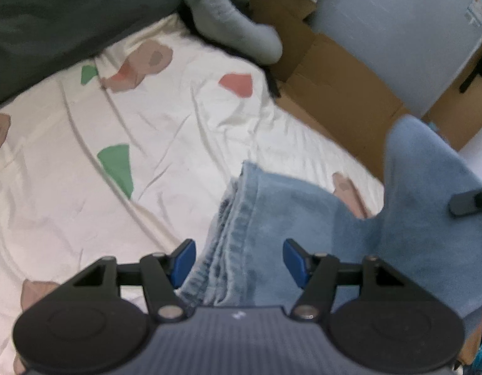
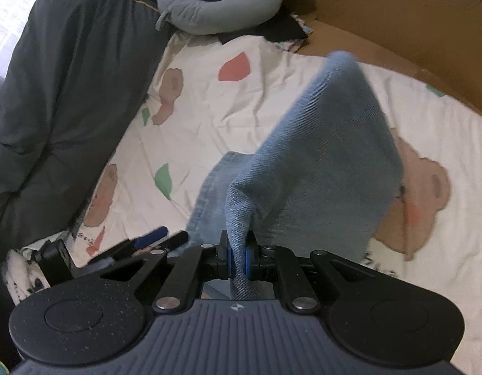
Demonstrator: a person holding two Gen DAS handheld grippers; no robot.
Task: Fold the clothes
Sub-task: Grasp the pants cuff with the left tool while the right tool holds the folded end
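Bear-print bedsheet (image 2: 303,72) lying under blue jeans (image 2: 328,143).
Right gripper (image 2: 237,256) is pinching denim; left gripper (image 1: 239,261) is gaping astride the hem, waistband hidden.

A cream bedsheet (image 2: 256,93) printed with bears and leaves covers the bed; a dark quilt (image 2: 69,78) lies along one side; a grey neck pillow (image 2: 222,3) sits beside cardboard boxes (image 1: 344,84).

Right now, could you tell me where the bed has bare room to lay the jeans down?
Bare sheet lies between the dark duvet and the jeans. Crowded toward the neck pillow and cardboard box.
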